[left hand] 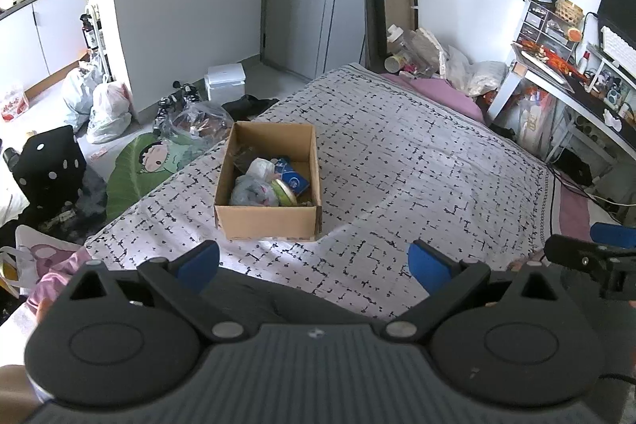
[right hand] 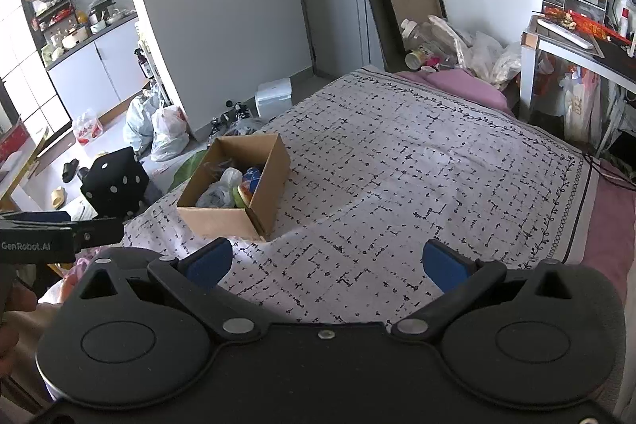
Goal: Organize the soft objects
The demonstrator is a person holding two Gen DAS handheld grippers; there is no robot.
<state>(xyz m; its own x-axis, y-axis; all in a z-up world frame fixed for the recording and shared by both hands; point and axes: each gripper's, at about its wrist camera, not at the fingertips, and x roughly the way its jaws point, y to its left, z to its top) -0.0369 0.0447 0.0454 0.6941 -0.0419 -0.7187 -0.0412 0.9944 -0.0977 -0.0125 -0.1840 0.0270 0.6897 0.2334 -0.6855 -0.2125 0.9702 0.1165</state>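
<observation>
Across the patterned bed (left hand: 417, 153) sits a cardboard box (left hand: 270, 221) of crumpled bags (left hand: 252, 191) and soft things, likely light and squashy, best pinched at a loose fold, while left gripper (left hand: 314, 263) and right gripper (right hand: 328, 261) hover spread, empty.

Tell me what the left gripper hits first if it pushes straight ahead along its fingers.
Probably the near wall of the open brown cardboard box on the patterned bedspread. The left gripper is open and empty; depth is unclear.
</observation>
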